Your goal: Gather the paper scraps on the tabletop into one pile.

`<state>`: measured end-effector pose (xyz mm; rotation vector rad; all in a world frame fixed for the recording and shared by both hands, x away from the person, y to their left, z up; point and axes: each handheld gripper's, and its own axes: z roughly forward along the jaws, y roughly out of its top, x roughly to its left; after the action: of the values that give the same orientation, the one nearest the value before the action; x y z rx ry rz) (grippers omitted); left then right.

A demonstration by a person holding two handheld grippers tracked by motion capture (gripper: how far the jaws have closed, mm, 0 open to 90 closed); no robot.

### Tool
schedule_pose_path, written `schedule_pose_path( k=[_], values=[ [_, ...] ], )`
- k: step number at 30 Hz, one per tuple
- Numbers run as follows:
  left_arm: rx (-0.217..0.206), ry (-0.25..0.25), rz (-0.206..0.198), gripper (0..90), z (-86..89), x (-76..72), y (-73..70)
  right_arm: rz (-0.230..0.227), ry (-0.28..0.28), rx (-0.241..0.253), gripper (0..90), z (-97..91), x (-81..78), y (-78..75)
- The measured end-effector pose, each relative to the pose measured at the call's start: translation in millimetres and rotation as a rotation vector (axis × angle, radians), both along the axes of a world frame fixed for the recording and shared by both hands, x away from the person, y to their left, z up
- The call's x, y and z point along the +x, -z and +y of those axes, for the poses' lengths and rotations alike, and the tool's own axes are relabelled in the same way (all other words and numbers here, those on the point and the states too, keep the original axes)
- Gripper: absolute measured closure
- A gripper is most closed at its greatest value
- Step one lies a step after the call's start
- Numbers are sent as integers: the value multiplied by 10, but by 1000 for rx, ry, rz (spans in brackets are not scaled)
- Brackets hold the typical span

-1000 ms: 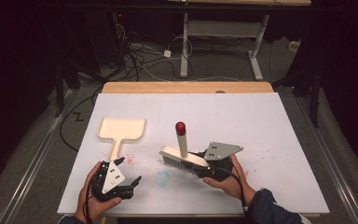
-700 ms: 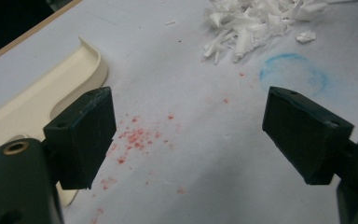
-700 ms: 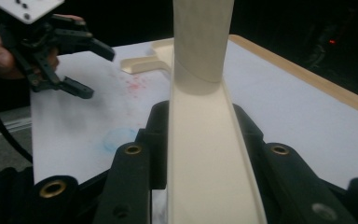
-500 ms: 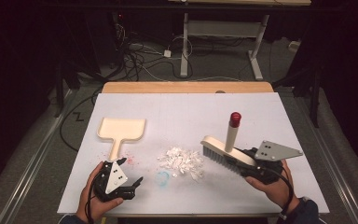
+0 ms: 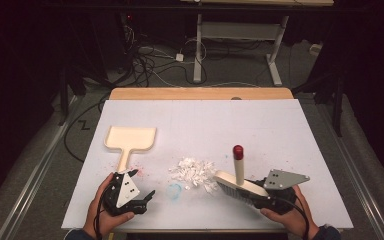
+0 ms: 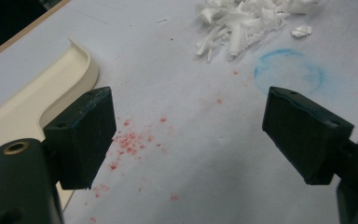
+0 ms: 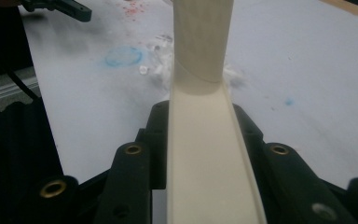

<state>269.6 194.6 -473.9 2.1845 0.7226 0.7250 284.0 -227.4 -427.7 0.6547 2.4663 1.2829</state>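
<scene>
From the high view, a brush (image 5: 236,184) is gripped by the right gripper (image 5: 260,199) at the near right of the table (image 5: 280,125), just right of a scrap pile (image 5: 194,171). The left gripper (image 5: 147,196) is parked near left, by the dustpan (image 5: 129,141).

In the left gripper view, its jaws are seen spread wide with nothing between, scraps (image 6: 247,21) far off and the dustpan (image 6: 32,102) at left.

In the right gripper view, the brush (image 7: 205,116) is clamped tight between the jaws.
</scene>
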Motion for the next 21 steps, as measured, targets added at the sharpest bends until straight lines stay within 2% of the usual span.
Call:
schedule_pose_path(
  k=[6, 10, 14, 17, 21],
  values=[
    [4, 4, 4, 164, 0, 4, 8, -29, -55, 17, 680, 358, 83, 32],
    [4, 4, 4, 164, 6, -4, 10, -58, -69, 49, 680, 433, 101, -18],
    [1, -2, 7, 164, 25, -12, 14, -88, -56, 99, 679, 275, 64, -161],
    [1, -5, 5, 165, 26, -23, 11, -97, -20, 123, 678, 90, 41, -256],
    [-1, -7, 3, 165, 17, -18, 4, -144, 75, 101, 678, -161, 36, -301]
  ],
)
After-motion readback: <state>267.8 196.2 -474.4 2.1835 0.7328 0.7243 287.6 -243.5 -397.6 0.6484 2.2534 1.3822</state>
